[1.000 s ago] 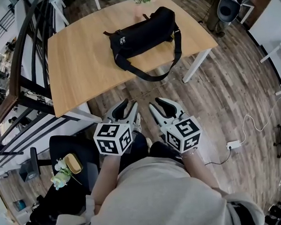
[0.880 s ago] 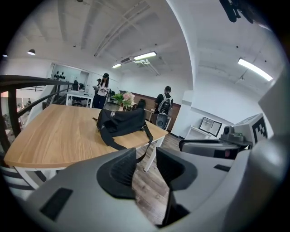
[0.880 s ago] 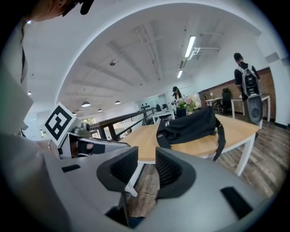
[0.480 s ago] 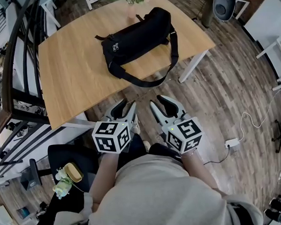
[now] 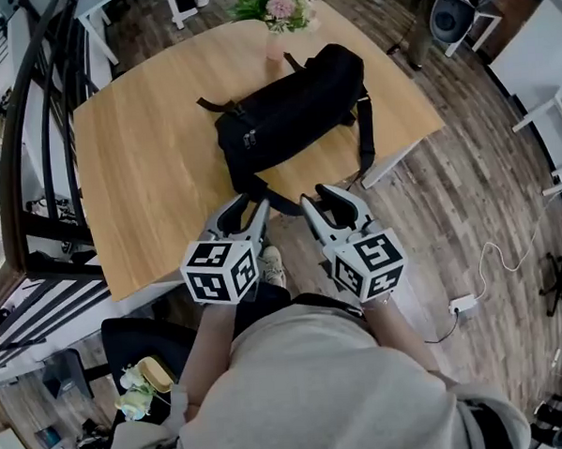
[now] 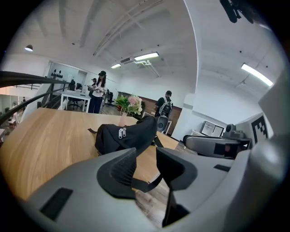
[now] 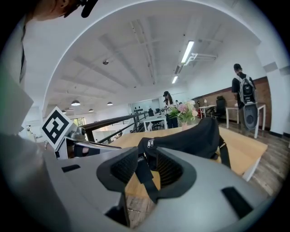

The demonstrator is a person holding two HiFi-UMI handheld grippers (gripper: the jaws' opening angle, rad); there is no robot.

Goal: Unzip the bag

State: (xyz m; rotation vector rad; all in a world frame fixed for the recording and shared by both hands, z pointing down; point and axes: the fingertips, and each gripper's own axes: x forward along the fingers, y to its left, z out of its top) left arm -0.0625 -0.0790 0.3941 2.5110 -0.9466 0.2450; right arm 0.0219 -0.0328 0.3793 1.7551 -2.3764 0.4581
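A black bag (image 5: 294, 110) lies on the wooden table (image 5: 146, 160), its two silver zipper pulls (image 5: 249, 138) at its left end. Its shoulder strap (image 5: 364, 139) loops over the table's front edge. In the left gripper view the bag (image 6: 127, 136) and its pulls (image 6: 121, 132) lie ahead, past the jaws. The right gripper view shows the bag (image 7: 190, 136) ahead too, with the strap crossing behind the jaw gap. My left gripper (image 5: 248, 211) and right gripper (image 5: 324, 200) hover side by side at the table's front edge, both open and holding nothing, short of the bag.
A vase of pink flowers (image 5: 284, 7) stands behind the bag. A dark railing (image 5: 32, 138) runs along the table's left. A white power strip with cable (image 5: 462, 303) lies on the wood floor at right. People stand far back (image 6: 97, 93).
Both grippers have moved forward together, from over the floor to the table's front edge. The bag now looks nearer. The jaws' opening is unchanged.
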